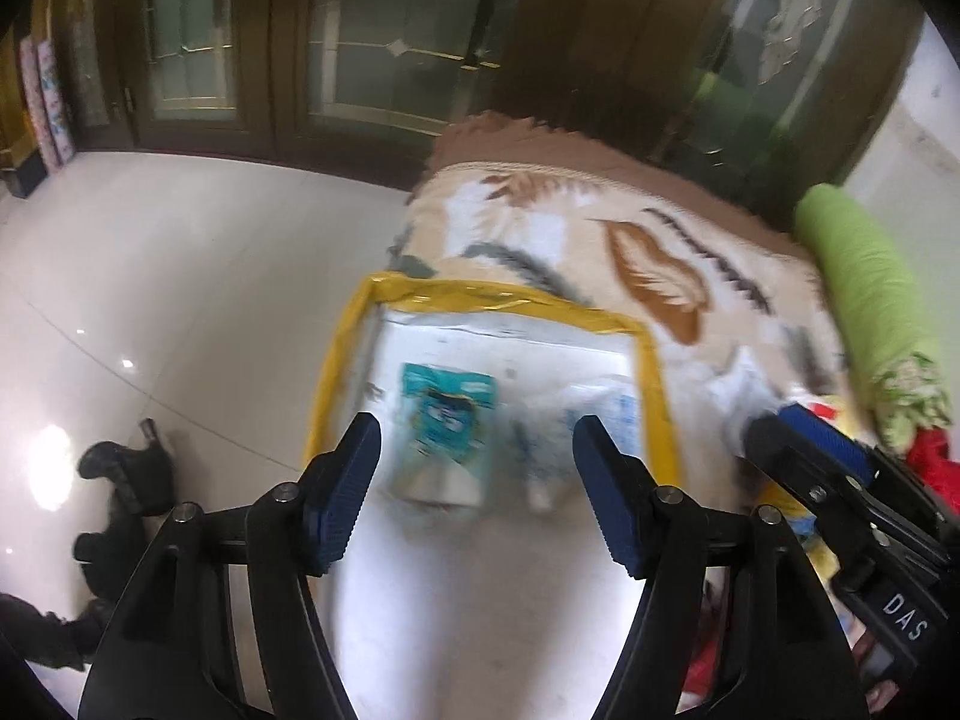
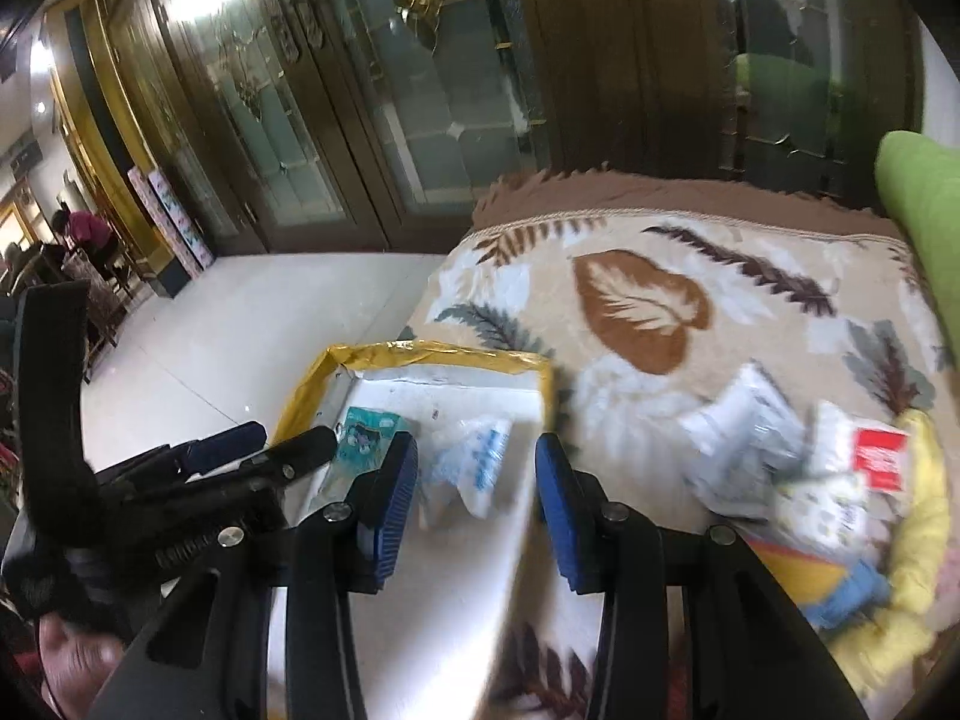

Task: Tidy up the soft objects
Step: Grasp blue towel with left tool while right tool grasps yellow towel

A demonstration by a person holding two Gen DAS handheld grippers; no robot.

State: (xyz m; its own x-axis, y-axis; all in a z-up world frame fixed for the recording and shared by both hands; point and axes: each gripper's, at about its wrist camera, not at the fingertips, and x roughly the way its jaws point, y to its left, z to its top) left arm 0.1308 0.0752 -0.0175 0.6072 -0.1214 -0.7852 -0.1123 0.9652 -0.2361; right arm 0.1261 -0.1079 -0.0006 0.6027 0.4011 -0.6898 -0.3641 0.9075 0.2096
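Above a bed spread with a leaf-print blanket (image 2: 648,300), the left gripper (image 1: 477,492) and right gripper (image 2: 477,504) hang with fingers apart and empty over a yellow-rimmed white box (image 2: 444,357) already holding a teal packet (image 2: 363,435) and a white-and-blue packet (image 2: 474,465). More soft packets (image 2: 774,456) lie heaped to the right; the next grasp likely wants a centred pinch on one packet alone.

White box (image 2: 456,396) with yellow tape edging, holding teal packet (image 2: 367,433) and clear bag (image 2: 474,462); leaf-print blanket (image 2: 648,300) beneath.
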